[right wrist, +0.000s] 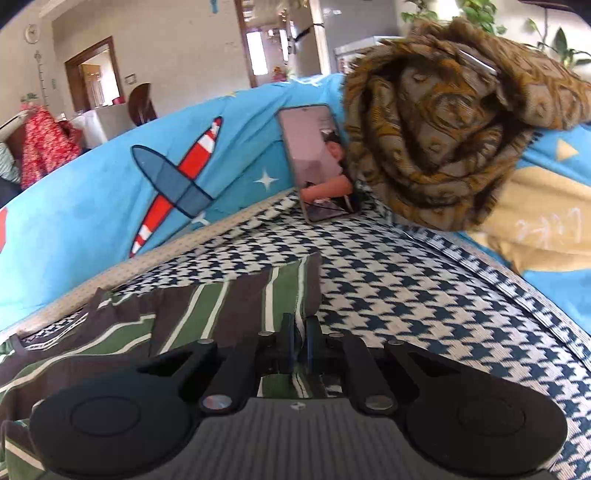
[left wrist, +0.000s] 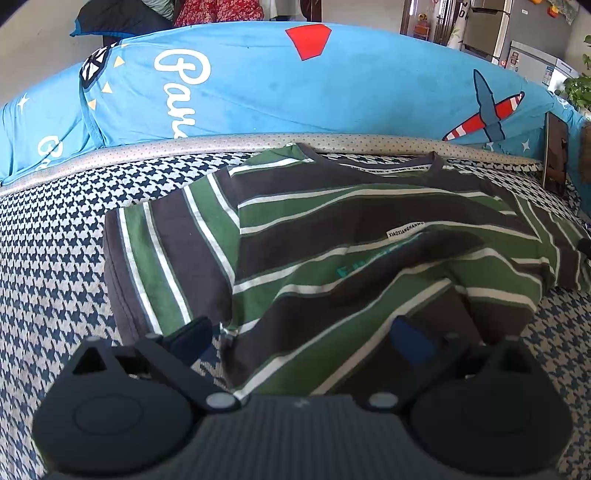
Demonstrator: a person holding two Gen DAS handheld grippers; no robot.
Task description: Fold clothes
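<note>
Left wrist view: the striped shirt (left wrist: pixel 332 240) lies straight ahead on the houndstooth cover (left wrist: pixel 55 258), collar pointing away, long axis running forward. The left gripper (left wrist: pixel 301 334) is spread wide, its fingers straddling the near hem.

Right wrist view: the right gripper (right wrist: pixel 300 341) is clenched on the shirt's sleeve edge, the rest spreading to its left; a phone (right wrist: pixel 317 162) leans beyond.

A sunlit living room behind a houndstooth-covered seat

Ahead of both grippers a blue-and-white houndstooth cover (right wrist: pixel 424 295) runs to a bright blue cushion (left wrist: pixel 258 85) printed with an aeroplane; a phone (right wrist: pixel 317 162) leans against it, with a brown patterned throw (right wrist: pixel 443 129) bunched just right of it. Farther off stand beige walls, a wooden doorway (right wrist: pixel 94 74), a wall clock (right wrist: pixel 31 32), steel appliances (left wrist: pixel 487 26) and leafy plants (right wrist: pixel 480 14).
</note>
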